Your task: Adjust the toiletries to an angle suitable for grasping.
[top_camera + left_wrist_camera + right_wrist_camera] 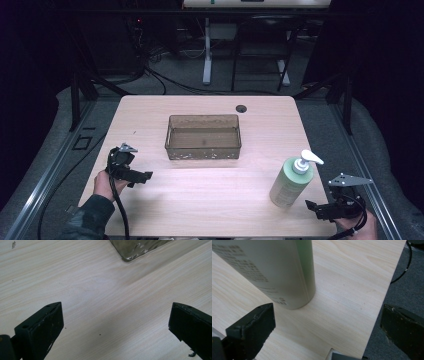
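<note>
A pale green pump bottle (291, 182) with a white pump head stands upright on the light wooden table (210, 200), near the front right corner. My right gripper (320, 209) lies just right of the bottle's base, held by a hand at the table's front edge. In the right gripper view its jaws stand wide apart, my right gripper (328, 325) is open and holds nothing, and the bottle (274, 270) rises just beyond the left jaw, apart from it. My left gripper (141, 179) is at the front left, also in a hand. My left gripper (116, 322) is open over bare wood.
A clear brownish plastic bin (203, 136) sits in the middle of the table; its corner (135, 250) appears at the top of the left gripper view. A dark cable hole (241, 108) lies behind it. The table edge (377, 315) and grey floor are close beside the right gripper.
</note>
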`<state>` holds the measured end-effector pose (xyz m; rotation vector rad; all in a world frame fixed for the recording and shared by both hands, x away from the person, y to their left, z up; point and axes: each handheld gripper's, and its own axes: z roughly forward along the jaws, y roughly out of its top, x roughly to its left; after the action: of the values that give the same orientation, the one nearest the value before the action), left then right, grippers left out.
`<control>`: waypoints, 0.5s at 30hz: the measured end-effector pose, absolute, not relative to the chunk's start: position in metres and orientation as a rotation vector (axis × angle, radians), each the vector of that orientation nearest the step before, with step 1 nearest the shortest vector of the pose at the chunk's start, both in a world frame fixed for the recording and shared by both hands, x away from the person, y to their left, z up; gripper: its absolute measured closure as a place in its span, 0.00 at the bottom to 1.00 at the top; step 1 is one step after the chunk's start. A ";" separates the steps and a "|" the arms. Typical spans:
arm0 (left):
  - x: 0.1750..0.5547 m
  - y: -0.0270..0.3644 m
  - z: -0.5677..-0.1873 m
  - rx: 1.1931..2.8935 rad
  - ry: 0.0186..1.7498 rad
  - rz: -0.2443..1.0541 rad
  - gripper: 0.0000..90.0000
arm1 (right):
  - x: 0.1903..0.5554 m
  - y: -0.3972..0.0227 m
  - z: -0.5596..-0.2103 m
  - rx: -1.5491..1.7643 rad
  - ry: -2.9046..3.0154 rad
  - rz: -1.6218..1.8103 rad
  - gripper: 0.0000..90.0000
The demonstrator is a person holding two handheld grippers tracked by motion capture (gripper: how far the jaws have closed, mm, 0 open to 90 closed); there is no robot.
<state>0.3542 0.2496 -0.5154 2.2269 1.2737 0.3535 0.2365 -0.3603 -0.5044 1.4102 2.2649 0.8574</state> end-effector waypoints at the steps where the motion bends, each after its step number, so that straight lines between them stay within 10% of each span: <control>1: 0.354 0.249 -0.516 2.225 1.273 0.349 0.00 | 0.236 -0.359 -0.503 1.408 2.263 0.883 0.00; 15: 0.357 0.246 -0.517 2.251 1.277 0.353 0.00 | 0.239 -0.326 -0.479 1.249 2.219 1.059 0.00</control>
<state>0.3565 0.2463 -0.5168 2.2514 1.2774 0.3532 0.2395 -0.3264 -0.4790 1.2493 2.2186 1.0588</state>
